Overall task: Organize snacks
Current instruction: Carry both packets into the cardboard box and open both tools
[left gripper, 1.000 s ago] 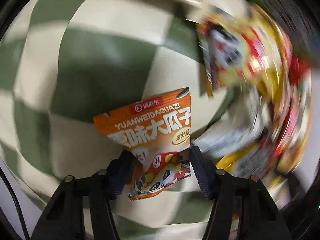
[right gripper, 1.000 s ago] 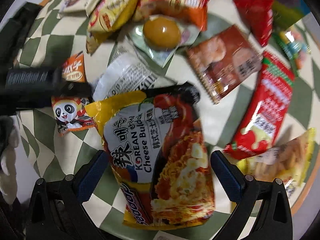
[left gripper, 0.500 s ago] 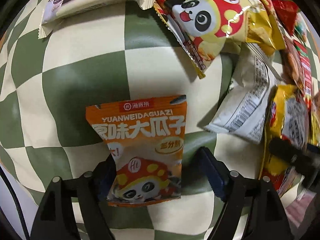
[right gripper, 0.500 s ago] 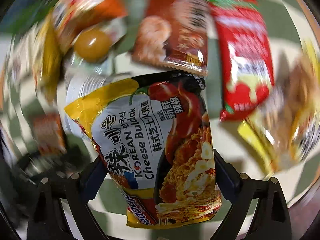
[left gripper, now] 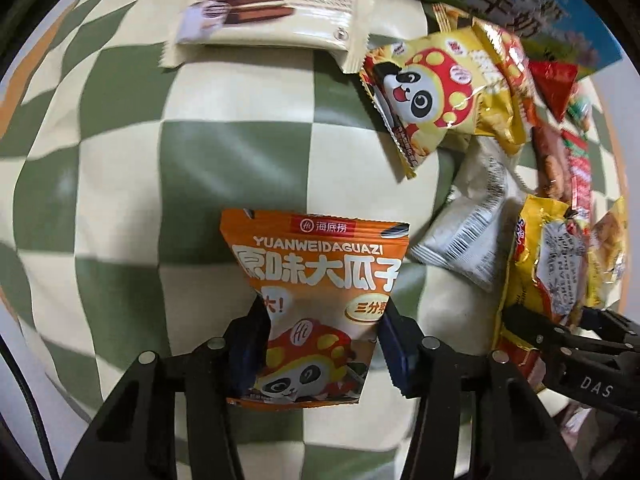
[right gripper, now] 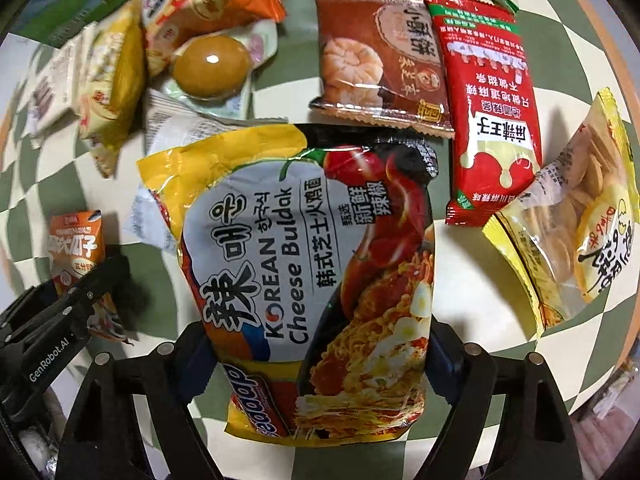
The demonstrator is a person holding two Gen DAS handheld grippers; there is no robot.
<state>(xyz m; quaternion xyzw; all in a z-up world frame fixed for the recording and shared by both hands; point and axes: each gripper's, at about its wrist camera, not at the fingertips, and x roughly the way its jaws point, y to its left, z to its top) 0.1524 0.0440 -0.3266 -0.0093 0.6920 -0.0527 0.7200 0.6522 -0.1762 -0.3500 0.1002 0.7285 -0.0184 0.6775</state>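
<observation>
My left gripper (left gripper: 322, 332) is shut on a small orange sunflower-seed packet (left gripper: 316, 280) with a panda on it, gripping its sides over the green-and-cream checkered cloth (left gripper: 232, 168). The packet and left gripper also show in the right wrist view (right gripper: 74, 252). My right gripper (right gripper: 316, 356) is shut on a large yellow Korean Cheese Buldak noodle bag (right gripper: 312, 264), its fingers pressing both sides of the bag's lower half. The noodle bag shows edge-on in the left wrist view (left gripper: 548, 264), with the right gripper (left gripper: 568, 336) below it.
A cream Fran biscuit pack (left gripper: 272, 12), a yellow panda snack (left gripper: 440, 88) and a white packet (left gripper: 468, 232) lie nearby. The right wrist view shows a braised egg (right gripper: 210, 66), a brown snack pack (right gripper: 380, 60), a red packet (right gripper: 488, 112) and a yellow chips bag (right gripper: 572, 216).
The left gripper closed in on the orange packet and now pinches its sides. The right gripper swung its view while still holding the noodle bag.
</observation>
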